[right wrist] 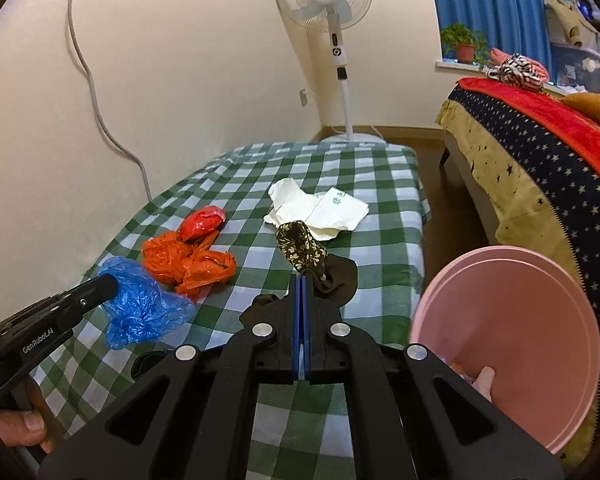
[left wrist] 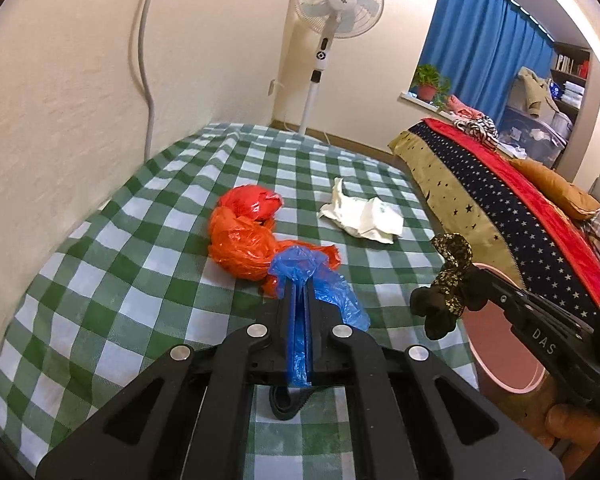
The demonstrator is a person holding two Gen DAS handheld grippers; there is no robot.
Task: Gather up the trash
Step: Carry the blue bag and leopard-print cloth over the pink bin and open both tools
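My left gripper (left wrist: 300, 285) is shut on a crumpled blue plastic bag (left wrist: 336, 292), held just above the green checked bedcover (left wrist: 100, 280). In the right wrist view the same left gripper (right wrist: 109, 286) comes in from the left with the blue bag (right wrist: 140, 308) hanging at its tip. My right gripper (right wrist: 302, 280) is shut on a dark floral cloth (right wrist: 302, 246) and shows in the left wrist view (left wrist: 474, 280) with the cloth (left wrist: 450, 276) dangling. Orange plastic bags (left wrist: 244, 244) (right wrist: 184, 262) and a white crumpled bag (left wrist: 364, 216) (right wrist: 320, 208) lie on the cover.
A pink bin (right wrist: 512, 320) (left wrist: 496, 344) stands at the right, between this bed and a second bed with a starred cover (right wrist: 540, 168). A standing fan (right wrist: 340, 40) is at the far wall. A grey cable (left wrist: 146, 60) runs down the left wall.
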